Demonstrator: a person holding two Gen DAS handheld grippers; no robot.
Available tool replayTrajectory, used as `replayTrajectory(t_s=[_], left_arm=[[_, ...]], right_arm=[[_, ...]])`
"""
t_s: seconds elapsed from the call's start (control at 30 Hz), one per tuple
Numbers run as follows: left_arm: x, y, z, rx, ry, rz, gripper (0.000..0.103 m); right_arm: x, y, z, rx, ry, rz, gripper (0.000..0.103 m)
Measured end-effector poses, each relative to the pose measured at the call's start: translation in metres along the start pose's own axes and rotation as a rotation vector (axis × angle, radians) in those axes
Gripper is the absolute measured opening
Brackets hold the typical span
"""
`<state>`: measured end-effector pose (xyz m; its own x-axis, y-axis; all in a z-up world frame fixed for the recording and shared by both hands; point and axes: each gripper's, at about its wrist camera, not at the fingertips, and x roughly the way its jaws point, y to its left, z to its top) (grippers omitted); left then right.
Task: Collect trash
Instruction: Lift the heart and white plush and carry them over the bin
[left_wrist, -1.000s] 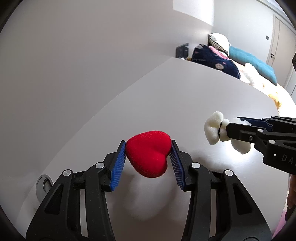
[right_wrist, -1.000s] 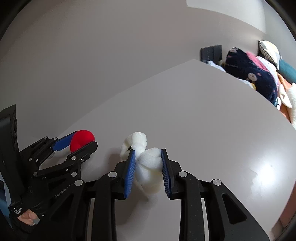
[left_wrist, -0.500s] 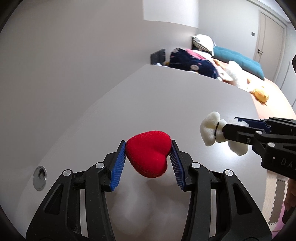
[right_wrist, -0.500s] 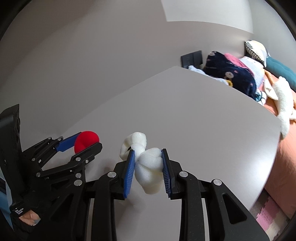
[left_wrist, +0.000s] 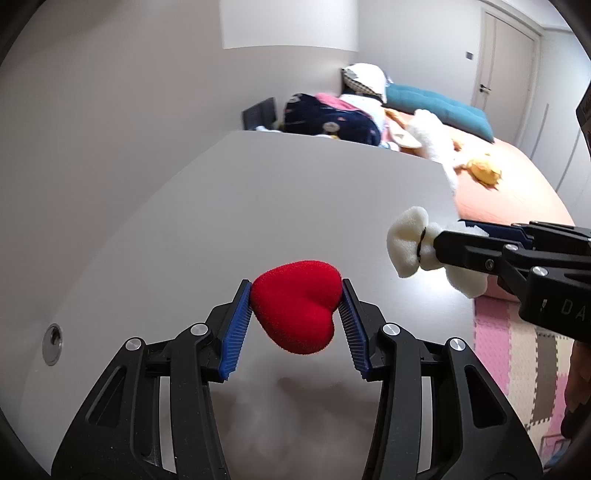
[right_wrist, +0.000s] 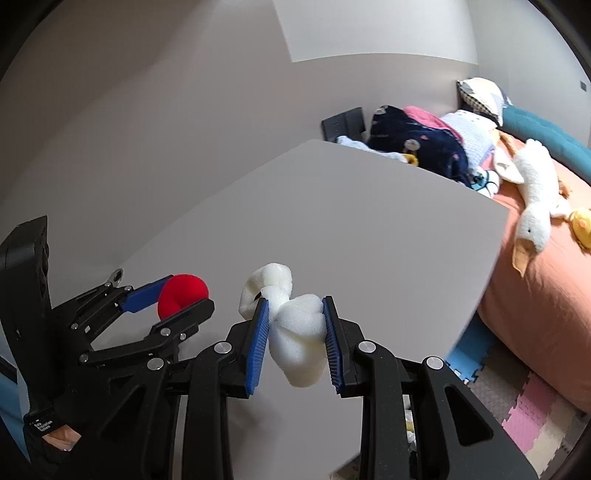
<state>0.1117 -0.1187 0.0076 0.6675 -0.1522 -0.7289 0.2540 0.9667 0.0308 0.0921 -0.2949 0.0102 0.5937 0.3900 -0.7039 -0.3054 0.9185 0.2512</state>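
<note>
Both pairs of jaws were clamped on foam pieces and held them clear of the grey table (left_wrist: 280, 192). Between the blue pads (left_wrist: 233, 334) of the left gripper (left_wrist: 295, 310) sat a red foam heart (left_wrist: 297, 306), its rounded lobes pointing forward past the fingertips and its point hanging down between the fingers, with a soft shadow on the tabletop beneath. To the right of those jaws, and a little ahead of them, the right gripper (left_wrist: 448, 245) came in from the side, squeezing a white foam bow (left_wrist: 408, 247) cinched at its middle by a dark band.

From the right wrist camera, the right gripper (right_wrist: 293, 325) pinched that white foam bow (right_wrist: 295, 328) by one bulging half; the other half stuck out ahead and to the left of the tips. Left of these jaws, the left gripper (right_wrist: 173, 297) showed the red foam heart (right_wrist: 181, 293) gripped at its tips.

Ahead of both pairs of jaws the tabletop ran on bare to its far edge. Beyond that edge and to the right lay a bed (right_wrist: 546, 302) with a salmon cover, a white plush goose (right_wrist: 532, 199) and a heap of dark and pink clothes (right_wrist: 417, 144). Below the jaws to the right, a pink and grey foam floor mat (left_wrist: 517, 354) was visible. A round metal grommet (left_wrist: 52, 343) sat in the table left of the left jaws.
</note>
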Motion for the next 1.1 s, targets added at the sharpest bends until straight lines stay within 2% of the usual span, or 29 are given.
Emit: replayTrajectory(t_s=[1.1], left_arm=[[-0.022, -0.147, -0.011, 0.181, -0.032, -0.151, 0.047]], right_arm=[[-0.112, -0.108, -0.075, 0.166, -0.106, -0.152, 0.031]])
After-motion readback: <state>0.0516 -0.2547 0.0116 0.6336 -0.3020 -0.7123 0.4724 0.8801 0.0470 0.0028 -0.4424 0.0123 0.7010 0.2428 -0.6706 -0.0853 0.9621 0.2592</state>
